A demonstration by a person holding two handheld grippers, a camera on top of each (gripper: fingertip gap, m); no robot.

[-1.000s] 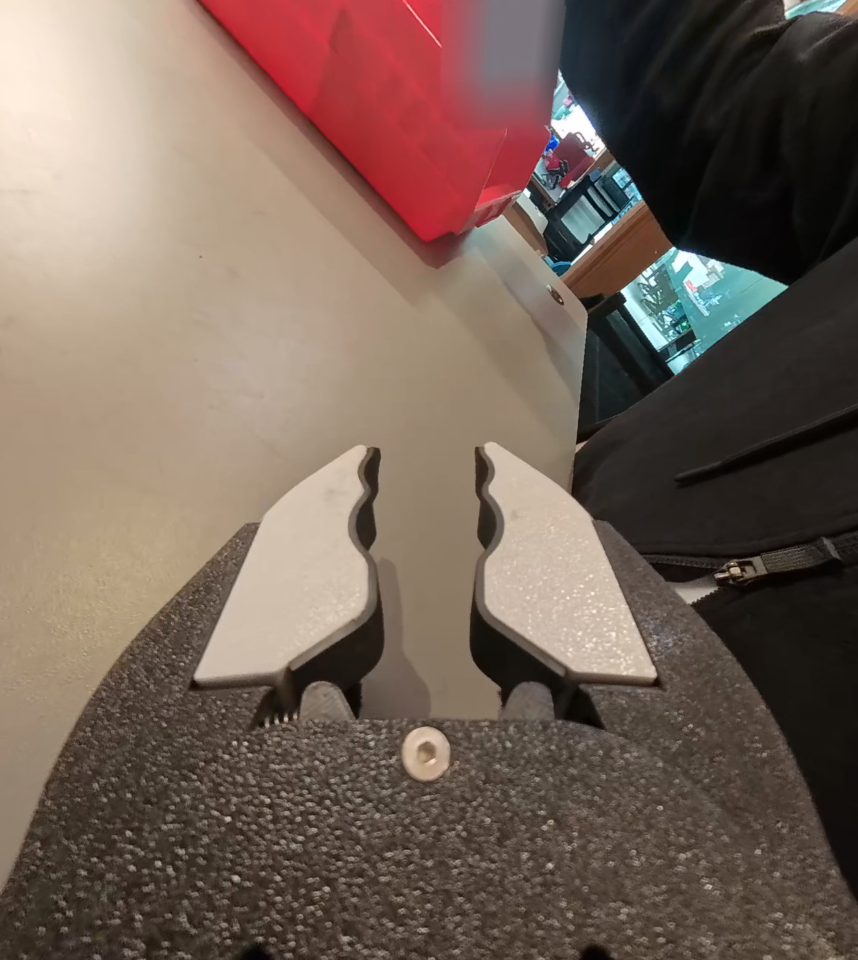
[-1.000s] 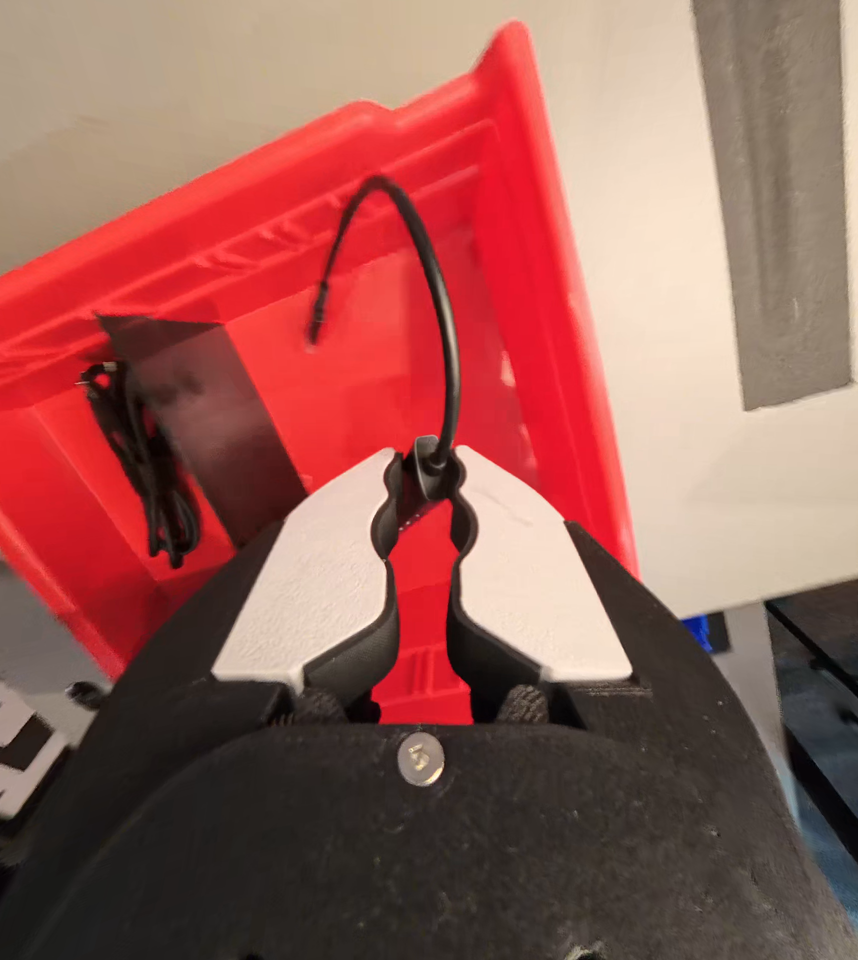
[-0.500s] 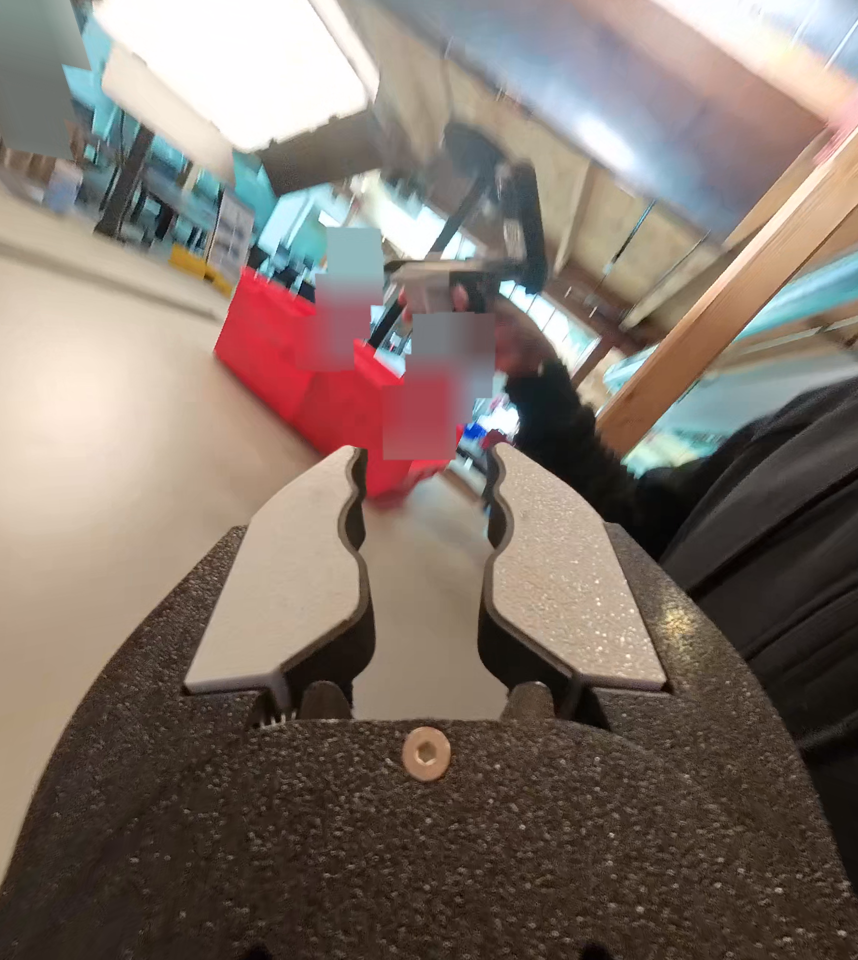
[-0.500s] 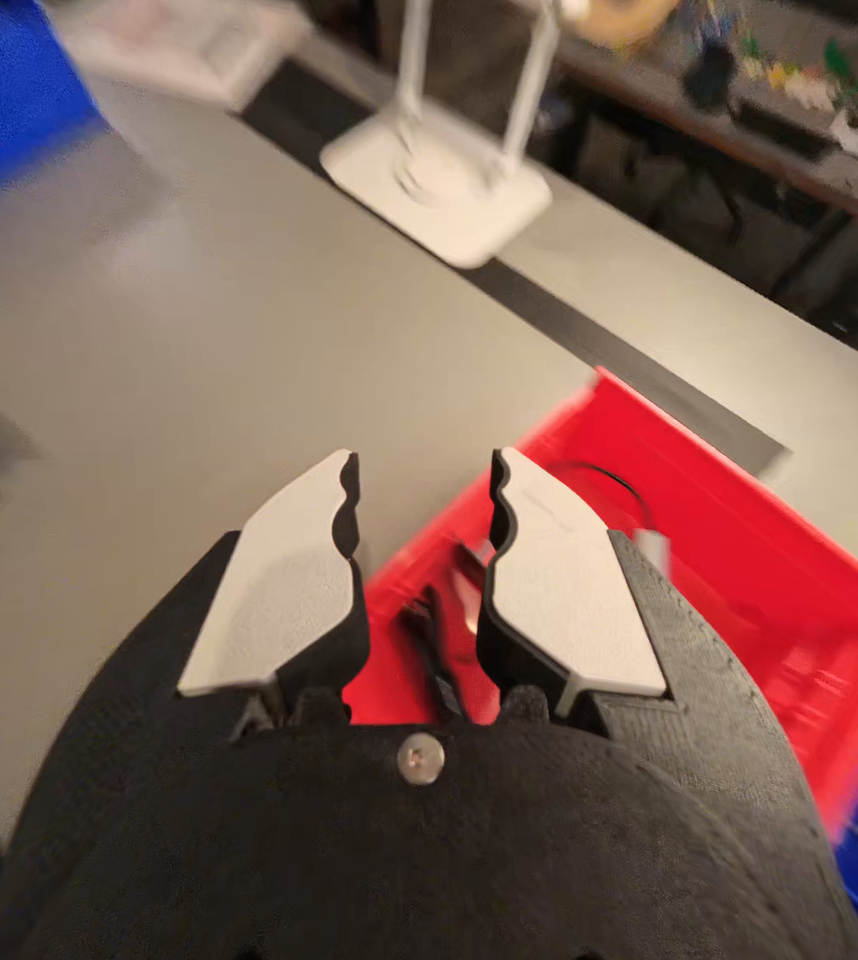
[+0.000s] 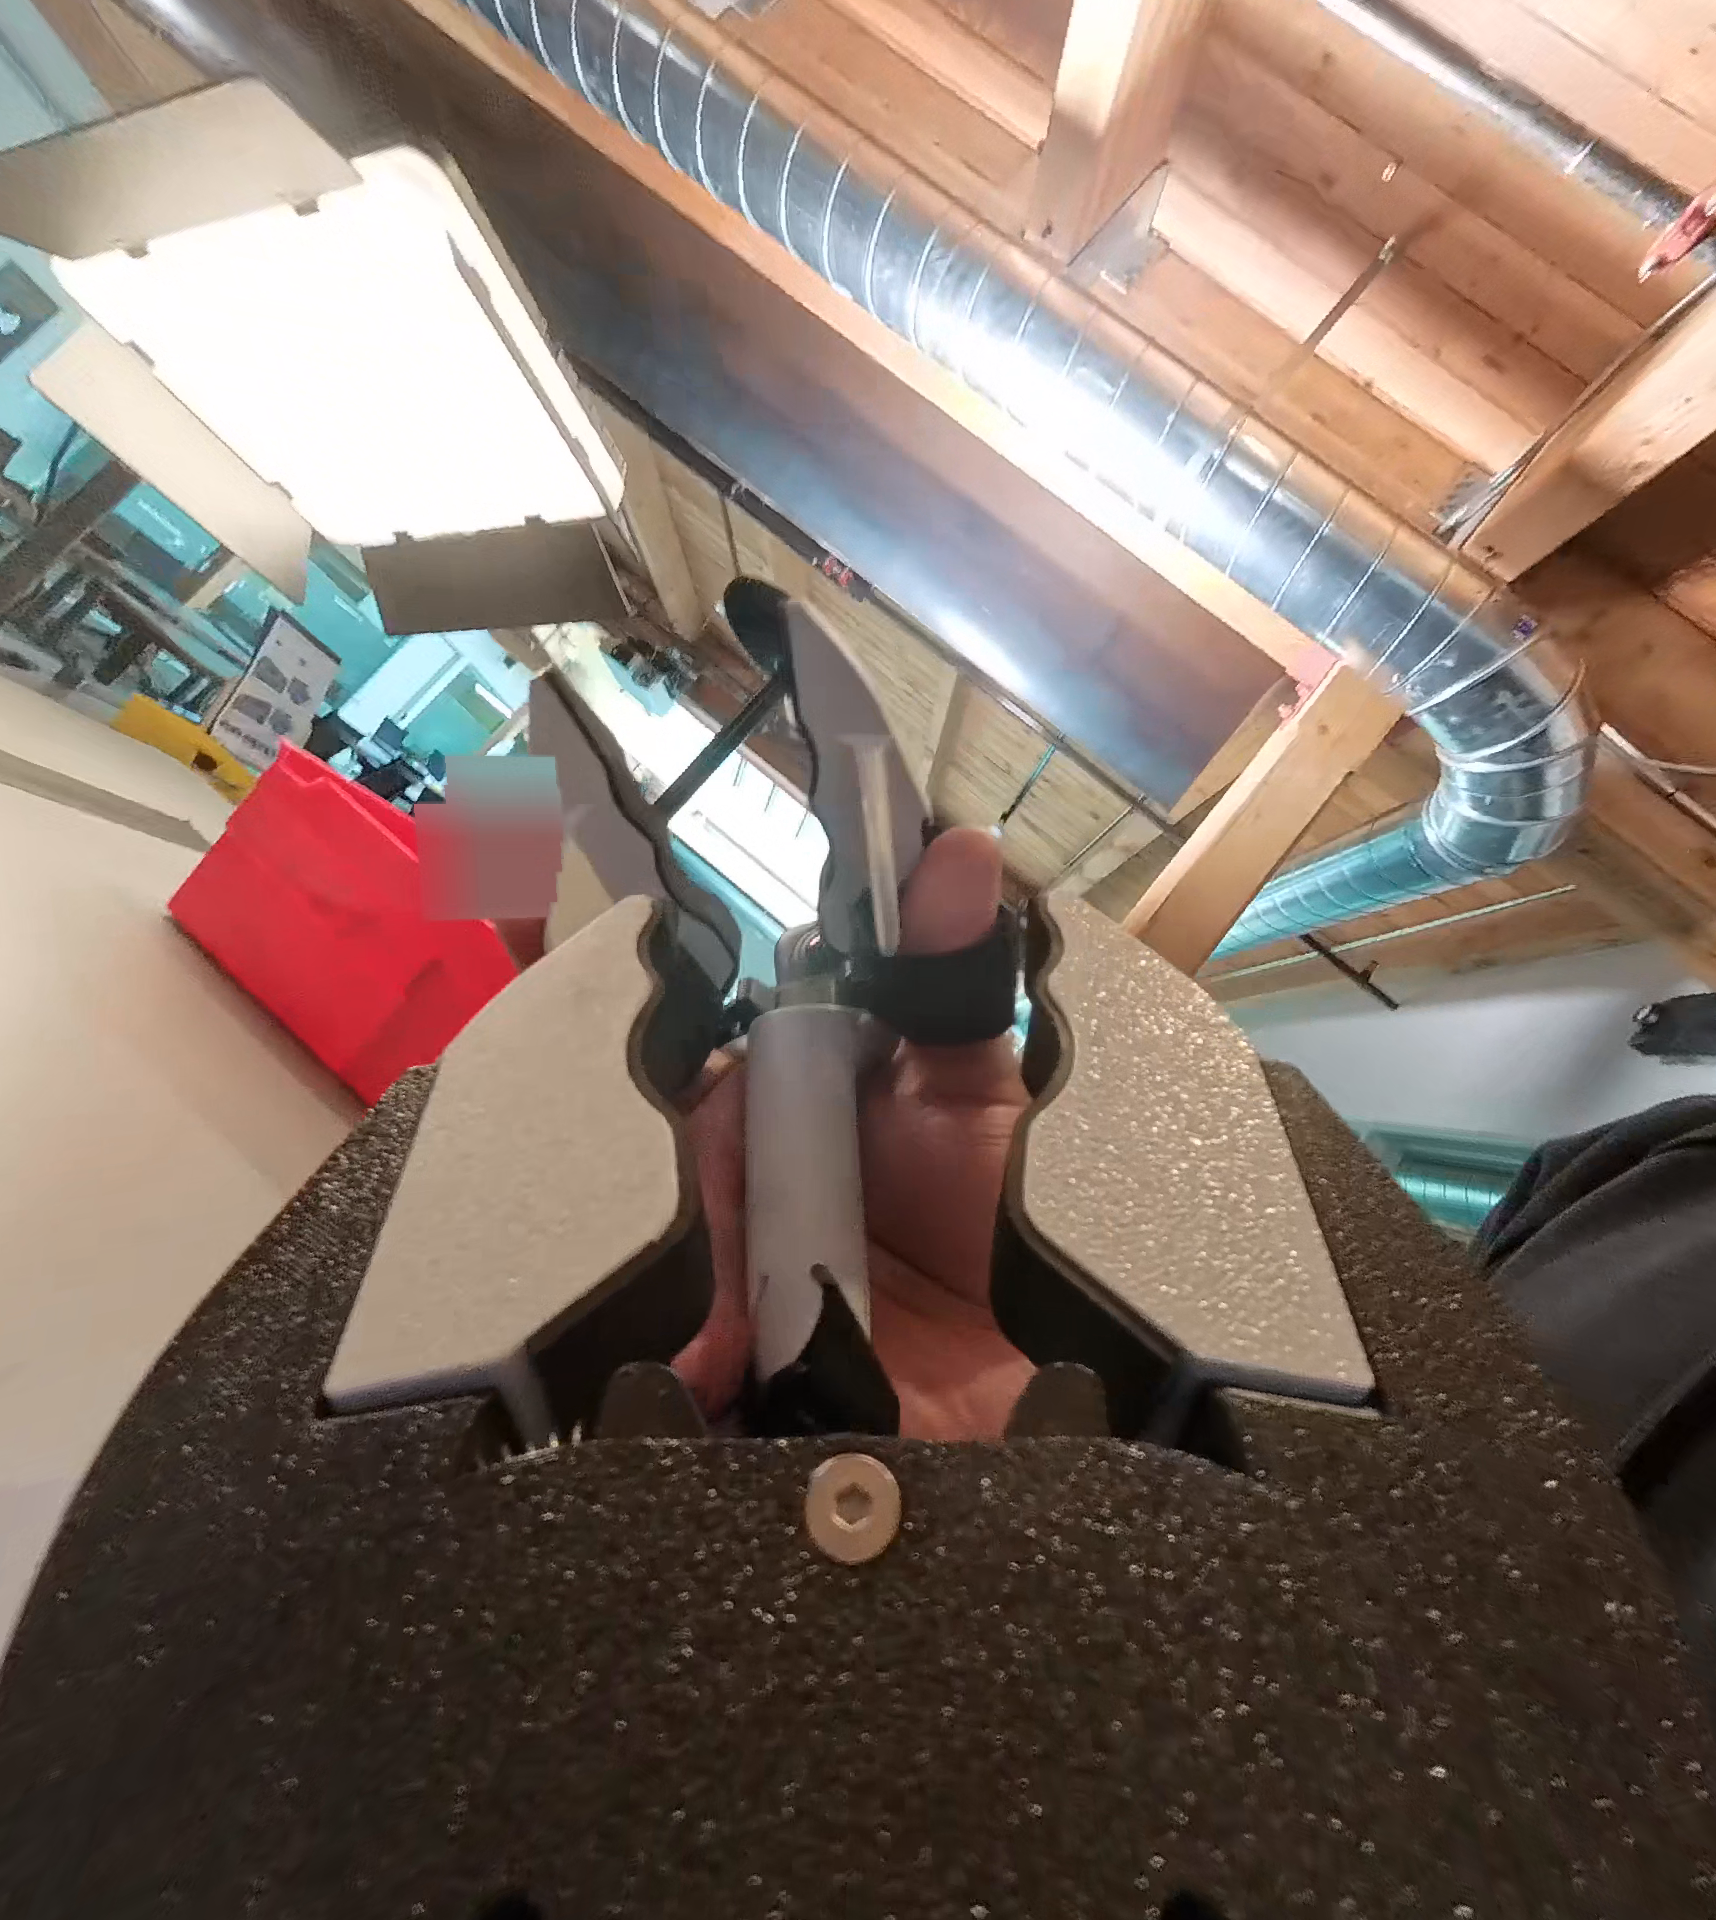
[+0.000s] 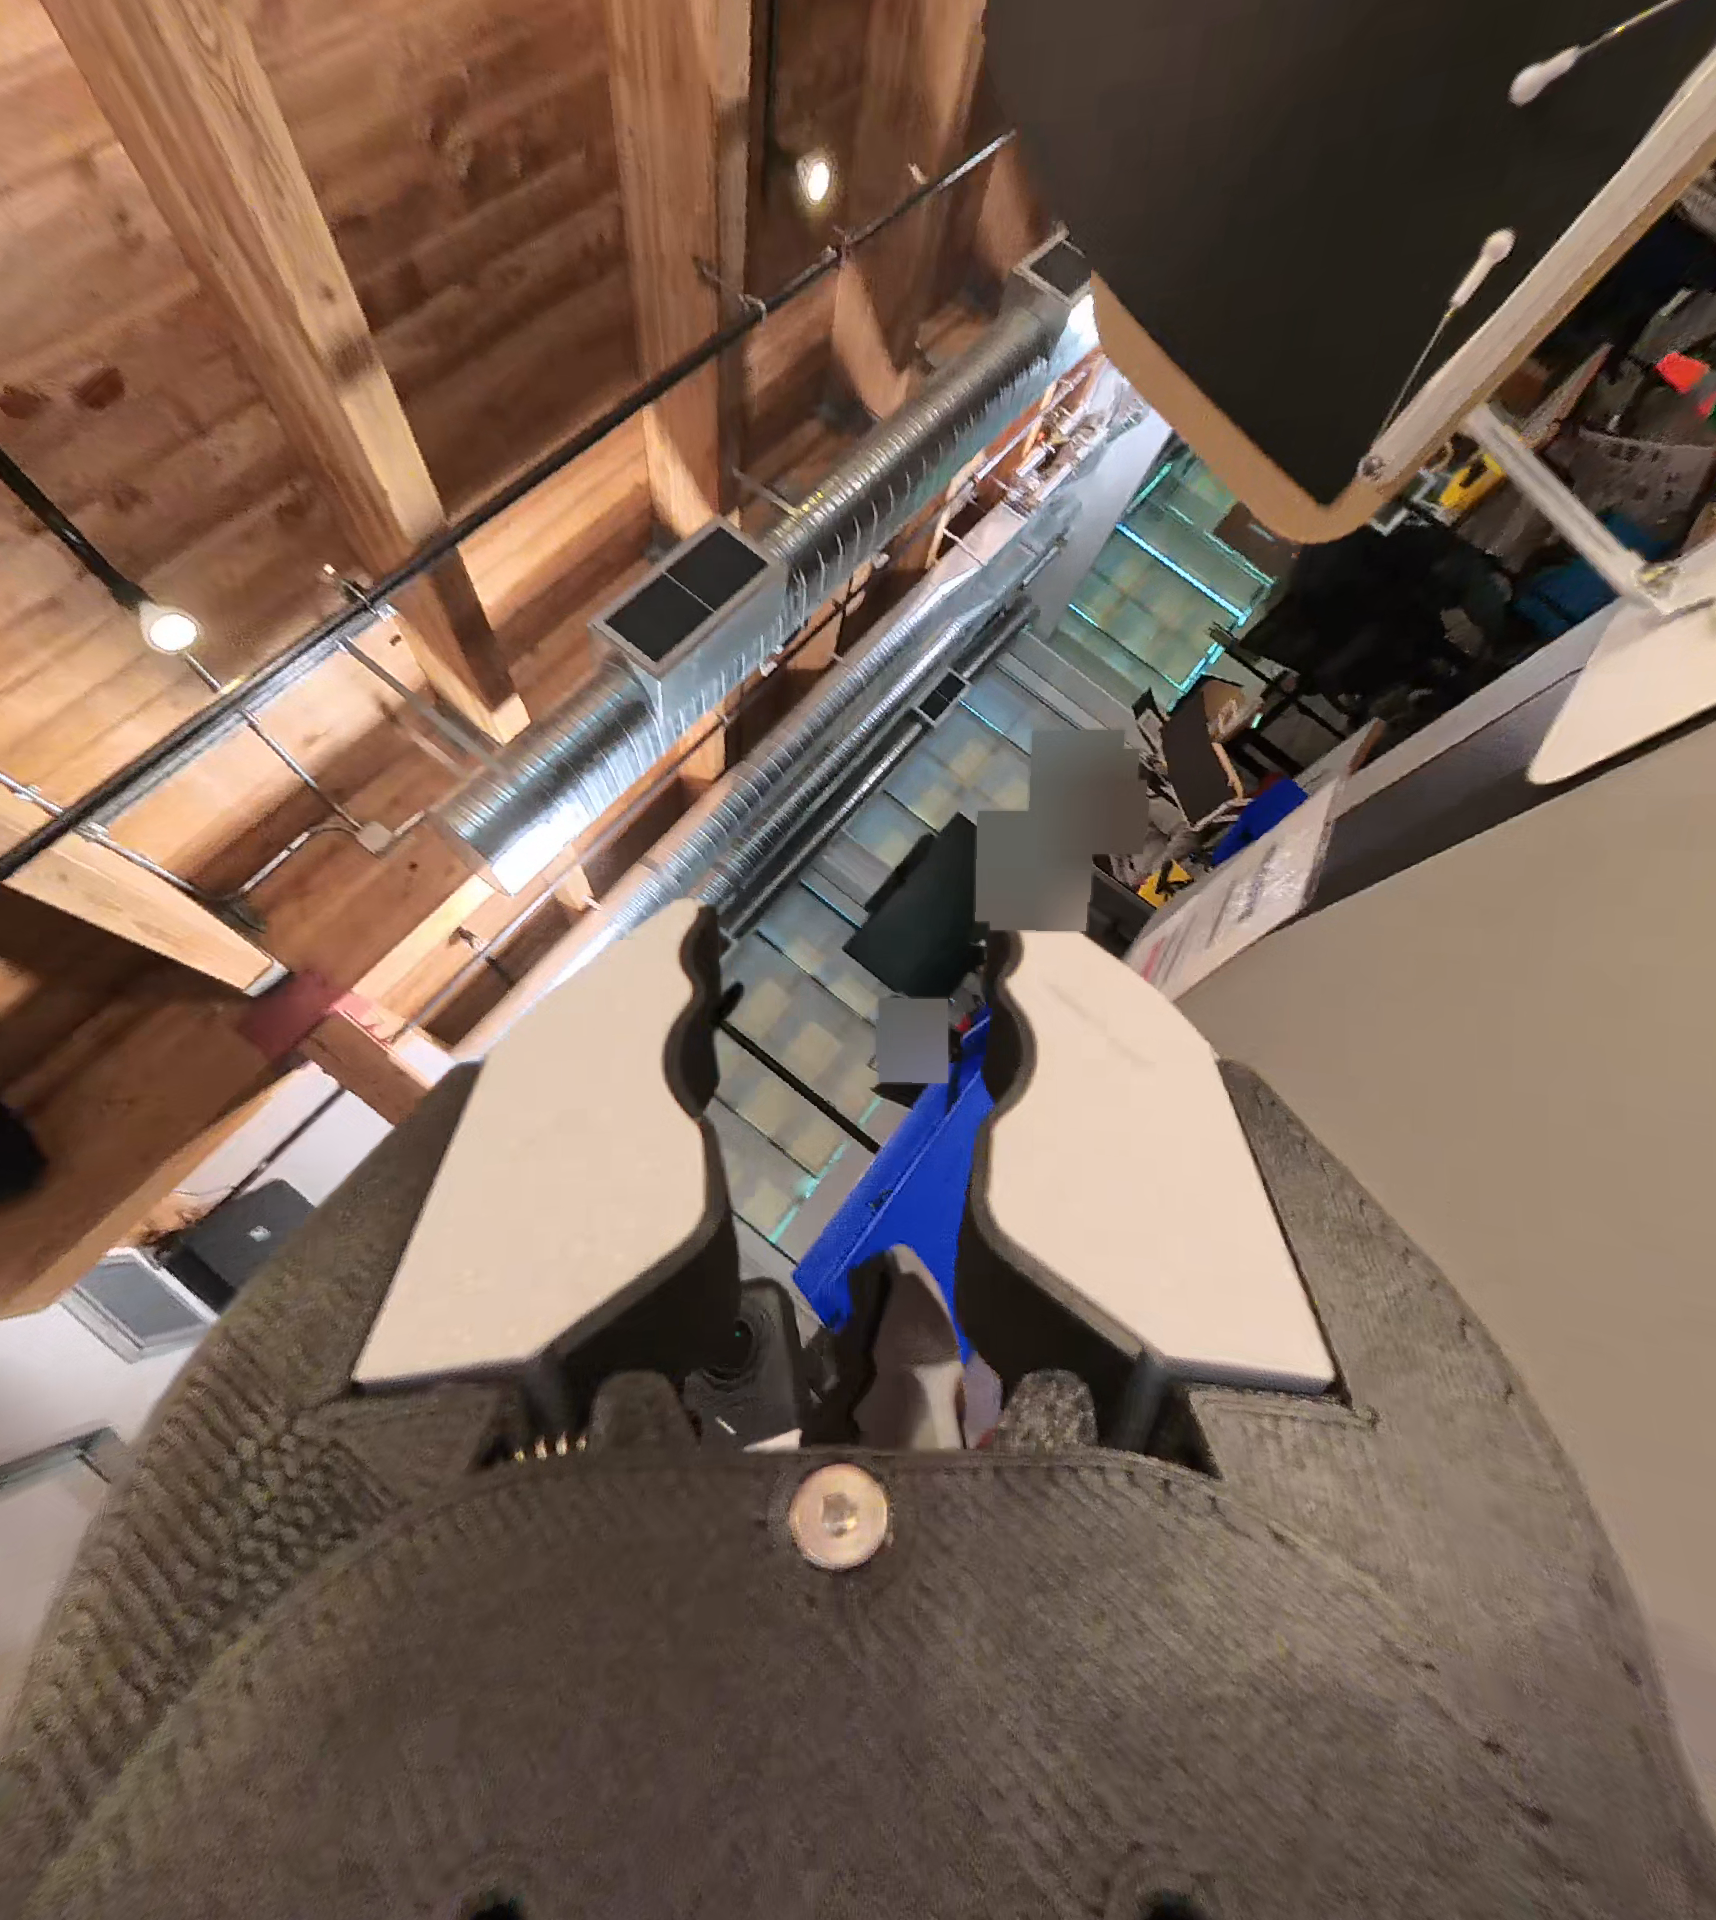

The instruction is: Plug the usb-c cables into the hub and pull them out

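Both tongs now tilted ceilingward — left view alone shows red bin [image 5: 314,914].

Both cameras sit at the back of their own tools and look forward along the two fingers. Both are tipped up, so each sees far more roof than bench. The left wrist view looks up past the bench [image 5: 54,1091] at a wooden ceiling [image 5: 1456,135] and a silver pipe [image 5: 1093,343], with a hand [image 5: 937,1122] very close in front. The right wrist view is rolled over sideways (the bench [image 6: 1456,1039] runs up its right side). Both share the wooden ceiling [image 6: 158,260].
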